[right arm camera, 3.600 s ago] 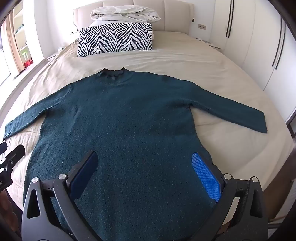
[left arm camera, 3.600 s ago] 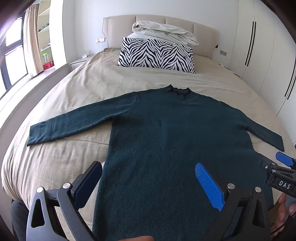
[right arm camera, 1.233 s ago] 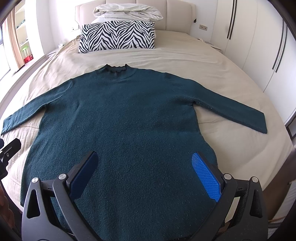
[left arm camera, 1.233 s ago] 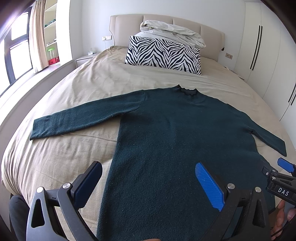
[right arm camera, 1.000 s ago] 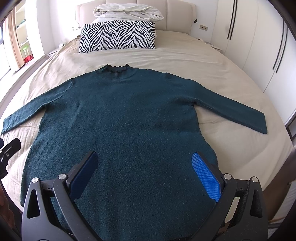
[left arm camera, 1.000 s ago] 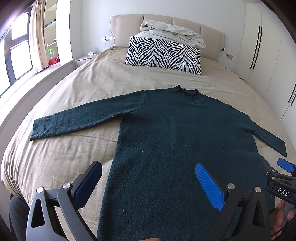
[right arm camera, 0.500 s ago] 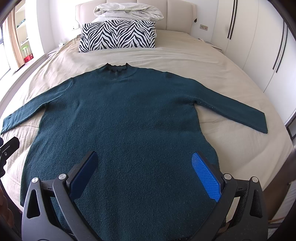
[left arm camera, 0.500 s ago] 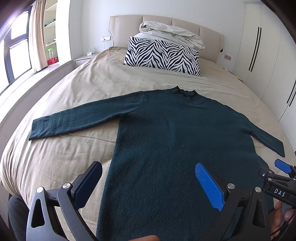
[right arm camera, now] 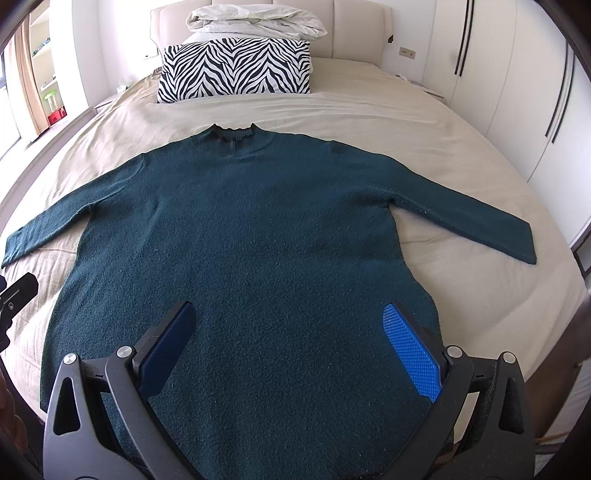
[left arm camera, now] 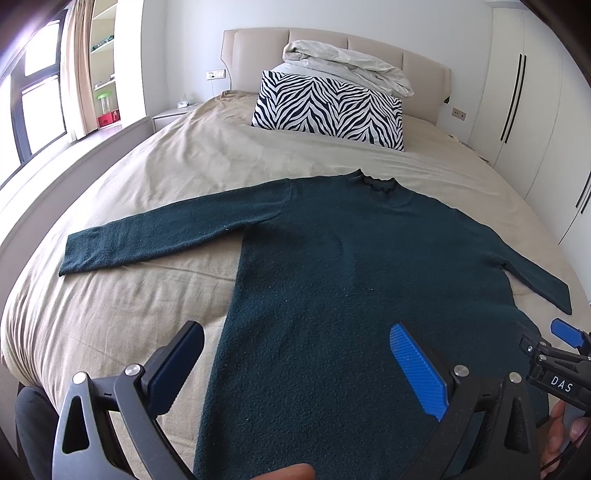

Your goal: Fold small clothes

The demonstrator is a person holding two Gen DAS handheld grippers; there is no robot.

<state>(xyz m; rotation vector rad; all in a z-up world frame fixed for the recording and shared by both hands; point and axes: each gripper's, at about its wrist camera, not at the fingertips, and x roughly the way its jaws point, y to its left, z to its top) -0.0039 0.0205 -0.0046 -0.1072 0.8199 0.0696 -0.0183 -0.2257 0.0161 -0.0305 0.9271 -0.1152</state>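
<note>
A dark teal long-sleeved sweater (left arm camera: pixel 351 266) (right arm camera: pixel 240 236) lies flat on the beige bed (left arm camera: pixel 207 162) (right arm camera: pixel 369 110), collar toward the headboard, both sleeves spread out sideways. My left gripper (left arm camera: pixel 295 354) hovers open above the sweater's lower left part, holding nothing. Over the lower hem hangs my right gripper (right arm camera: pixel 288 332), open and empty as well. The right gripper's tip (left arm camera: pixel 565 332) also shows at the right edge of the left wrist view. The left gripper's tip (right arm camera: pixel 18 291) shows at the left edge of the right wrist view.
A zebra-striped pillow (left arm camera: pixel 328 107) (right arm camera: pixel 236 70) and a bundled white duvet (left arm camera: pixel 347 66) (right arm camera: pixel 255 18) lie at the headboard. White wardrobes (right arm camera: pixel 524 74) stand along the right side. A window, curtain and shelves (left arm camera: pixel 92 66) are on the left.
Both grippers drifted only slightly over the sweater; the left view has shifted a little. The sweater lies as before and both grippers stay open.
</note>
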